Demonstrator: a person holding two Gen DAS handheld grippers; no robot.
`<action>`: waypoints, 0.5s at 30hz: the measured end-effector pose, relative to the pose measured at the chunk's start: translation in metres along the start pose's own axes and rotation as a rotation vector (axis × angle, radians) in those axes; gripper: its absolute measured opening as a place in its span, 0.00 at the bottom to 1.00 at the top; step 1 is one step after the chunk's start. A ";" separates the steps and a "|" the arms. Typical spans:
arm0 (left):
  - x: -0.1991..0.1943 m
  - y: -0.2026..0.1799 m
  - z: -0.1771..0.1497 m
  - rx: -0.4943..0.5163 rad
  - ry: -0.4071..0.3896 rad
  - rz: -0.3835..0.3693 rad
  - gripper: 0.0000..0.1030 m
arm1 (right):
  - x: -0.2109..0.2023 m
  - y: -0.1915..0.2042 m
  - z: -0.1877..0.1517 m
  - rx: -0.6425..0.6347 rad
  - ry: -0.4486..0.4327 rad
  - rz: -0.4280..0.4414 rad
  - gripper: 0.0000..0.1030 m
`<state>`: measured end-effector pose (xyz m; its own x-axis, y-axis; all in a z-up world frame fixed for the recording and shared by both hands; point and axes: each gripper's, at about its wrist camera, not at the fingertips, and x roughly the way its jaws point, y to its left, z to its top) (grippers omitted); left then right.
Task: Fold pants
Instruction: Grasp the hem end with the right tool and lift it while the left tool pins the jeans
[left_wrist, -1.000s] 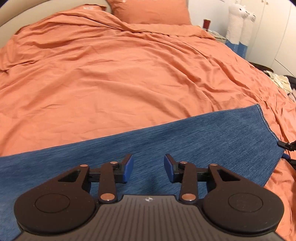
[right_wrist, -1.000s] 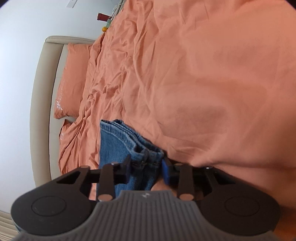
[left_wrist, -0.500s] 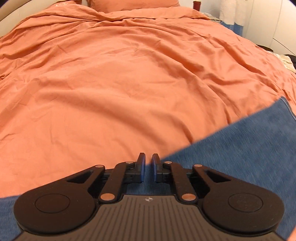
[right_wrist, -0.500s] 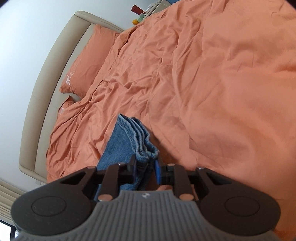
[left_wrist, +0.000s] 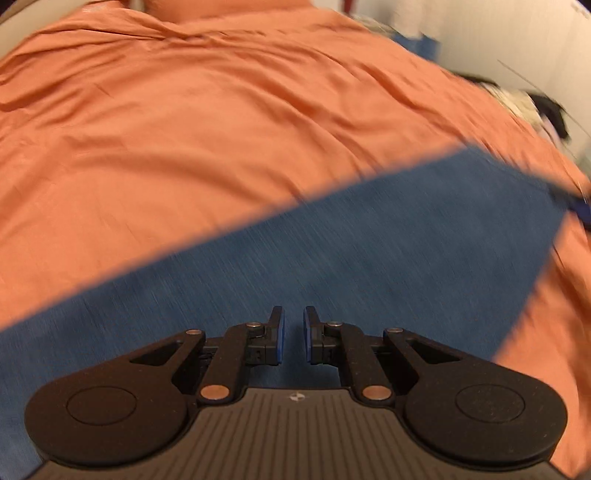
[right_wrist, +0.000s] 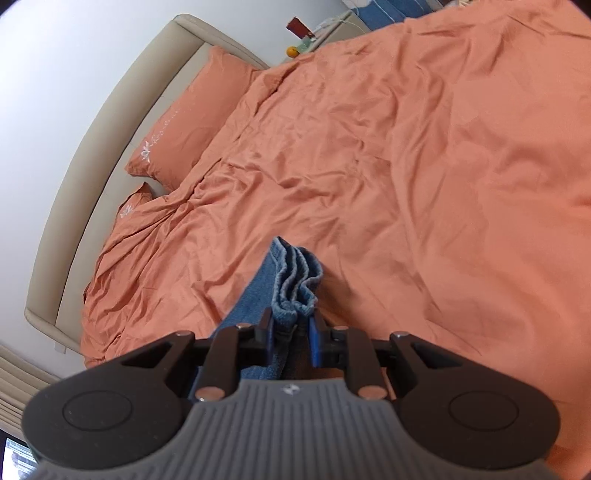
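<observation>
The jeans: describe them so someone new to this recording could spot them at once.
An orange duvet covers the whole bed, with a matching pillow at the beige headboard. On its near side lie the jeans, a long blue denim band, one bunched end pinched in the right gripper. They are the only blue cloth on the orange bedding.

Blue denim showing against an orange bed

The pants (left_wrist: 369, 254) are showing a mid-blue denim with paler hems (right_wrist: 295, 280); the duvet (left_wrist: 221, 129) and pillow (right_wrist: 192, 122) are glowing orange, the pillow bearing white floral embroidery; the headboard (right_wrist: 110, 118) is looking beige, both grippers' pads (left_wrist: 279, 332) blue on black.
</observation>
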<state>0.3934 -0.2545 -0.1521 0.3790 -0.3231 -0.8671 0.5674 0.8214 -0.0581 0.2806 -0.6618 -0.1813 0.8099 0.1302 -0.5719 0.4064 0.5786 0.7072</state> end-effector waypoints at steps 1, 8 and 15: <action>-0.001 -0.009 -0.013 0.018 0.013 -0.007 0.11 | -0.003 0.007 0.001 -0.015 -0.006 -0.002 0.13; -0.015 -0.030 -0.071 -0.017 0.049 -0.036 0.06 | -0.033 0.085 -0.004 -0.161 -0.047 0.027 0.13; -0.071 0.007 -0.092 -0.110 -0.029 -0.070 0.08 | -0.058 0.202 -0.038 -0.361 -0.058 0.112 0.13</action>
<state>0.3032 -0.1828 -0.1359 0.3627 -0.3935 -0.8447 0.5105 0.8423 -0.1732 0.2994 -0.5223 -0.0207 0.8678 0.1685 -0.4674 0.1474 0.8112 0.5659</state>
